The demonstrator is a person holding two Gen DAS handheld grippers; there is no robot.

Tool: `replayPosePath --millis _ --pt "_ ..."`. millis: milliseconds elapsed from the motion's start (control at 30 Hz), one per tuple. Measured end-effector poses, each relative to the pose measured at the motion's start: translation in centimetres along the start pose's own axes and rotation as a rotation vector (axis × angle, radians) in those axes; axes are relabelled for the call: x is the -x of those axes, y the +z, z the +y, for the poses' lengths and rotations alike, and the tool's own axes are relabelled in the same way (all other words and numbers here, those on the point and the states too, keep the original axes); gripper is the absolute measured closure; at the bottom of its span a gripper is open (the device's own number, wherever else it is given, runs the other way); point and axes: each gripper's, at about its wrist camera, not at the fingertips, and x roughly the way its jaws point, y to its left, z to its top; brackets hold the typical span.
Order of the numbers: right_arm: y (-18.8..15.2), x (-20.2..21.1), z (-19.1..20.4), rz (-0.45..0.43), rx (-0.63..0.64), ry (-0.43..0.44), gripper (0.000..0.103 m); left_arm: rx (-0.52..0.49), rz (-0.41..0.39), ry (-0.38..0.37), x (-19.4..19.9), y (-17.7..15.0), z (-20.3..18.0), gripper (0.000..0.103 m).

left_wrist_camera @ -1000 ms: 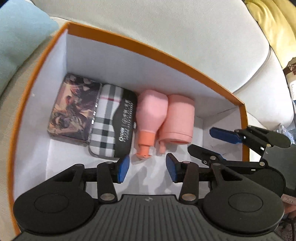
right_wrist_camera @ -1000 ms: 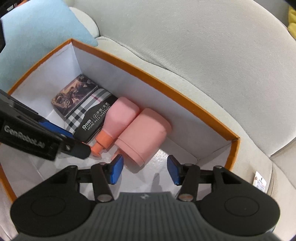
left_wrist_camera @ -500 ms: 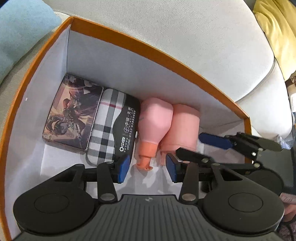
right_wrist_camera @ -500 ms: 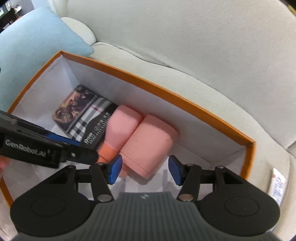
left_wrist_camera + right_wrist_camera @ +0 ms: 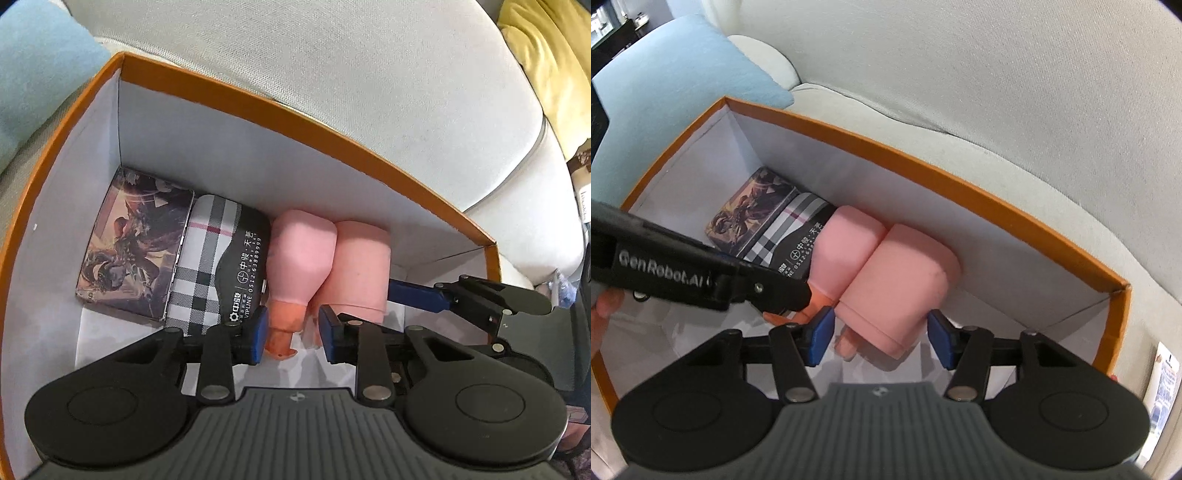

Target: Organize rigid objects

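Note:
An orange box (image 5: 295, 110) with white walls sits on a sofa. Along its far wall lie an illustrated card box (image 5: 133, 243), a plaid case (image 5: 210, 266), a pink bottle (image 5: 299, 251) with an orange neck and a pink cup (image 5: 362, 269). My left gripper (image 5: 294, 338) has its jaws closing around the bottle's orange neck; a gap still shows at the right pad. My right gripper (image 5: 880, 338) stands open astride the near end of the pink cup (image 5: 901, 284), its pads close to both sides, its jaws still widening a little. One blue finger of it (image 5: 417, 295) shows beside the cup.
The box's right wall (image 5: 1115, 332) is close to my right gripper. A light blue pillow (image 5: 665, 92) lies left of the box, a yellow cloth (image 5: 546, 55) at the far right. Grey sofa cushions (image 5: 960, 74) rise behind. A hand (image 5: 602, 306) holds the left gripper.
The left gripper has moved forward to the bottle's neck and its jaws have narrowed. The right gripper has come in over the pink cup's near end, its jaws slightly wider.

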Motion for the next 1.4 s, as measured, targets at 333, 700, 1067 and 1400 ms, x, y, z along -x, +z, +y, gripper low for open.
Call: replayPosePath --millis 333,700,1067,1400 --pt "-0.5 2.2 1.2 -0.017 0.032 -0.126 0.036 -0.178 -0.089 0.074 2.5 -1.6 -4.2 0.07" --pt "-5.6 10.8 0.2 -0.218 -0.127 -0.16 0.036 -0.432 -0.308 0.068 6.2 -6.8 -12.3 0.068" --pt "-16.2 18.3 -3.0 -0.352 -0.405 -0.271 0.036 -0.599 -0.263 -0.085 7.8 -12.4 -17.4 0.068" --pt "-26.4 19.5 -7.0 -0.31 -0.643 -0.333 0.046 -0.634 -0.097 -0.141 3.2 -14.9 -20.7 0.071"
